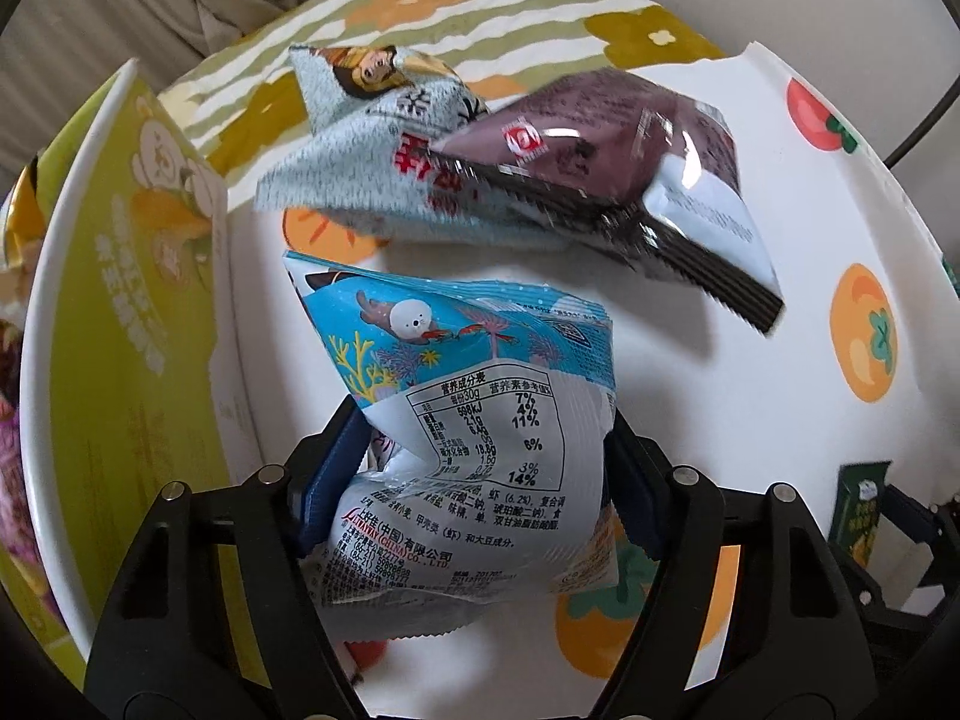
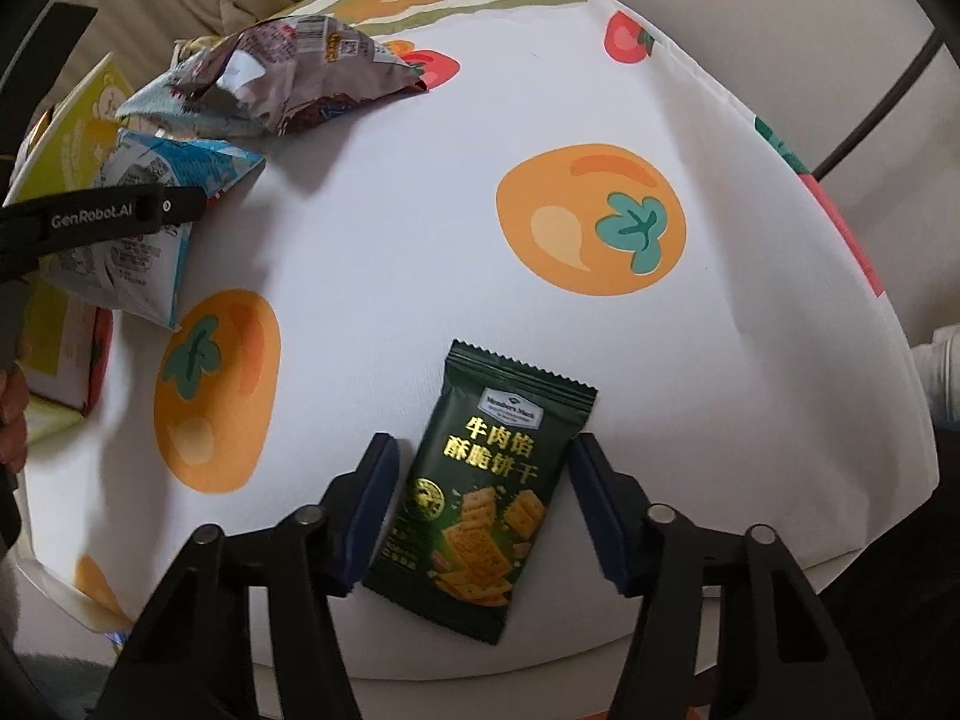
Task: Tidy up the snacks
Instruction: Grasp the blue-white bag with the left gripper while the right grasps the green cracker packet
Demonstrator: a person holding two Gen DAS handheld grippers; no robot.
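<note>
At the frame's left the left gripper (image 1: pixel 480 468) clenches the blue bag (image 1: pixel 474 420) near the box (image 1: pixel 138 312), while lower centre the right gripper (image 2: pixel 480 504) stands released astride the green packet (image 2: pixel 480 498), its long axis running along the fingers.

Bare tablecloth (image 2: pixel 384 252) lies open across the middle and right of the right wrist frame. At upper left, the brown packet (image 2: pixel 300 78), blue packet (image 2: pixel 150 204) and green box (image 2: pixel 78 120) crowd passage.

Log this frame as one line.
left claw: shut on blue shrimp-chip bag | right claw: open, straddling green cracker packet | packet flat on tablecloth
</note>
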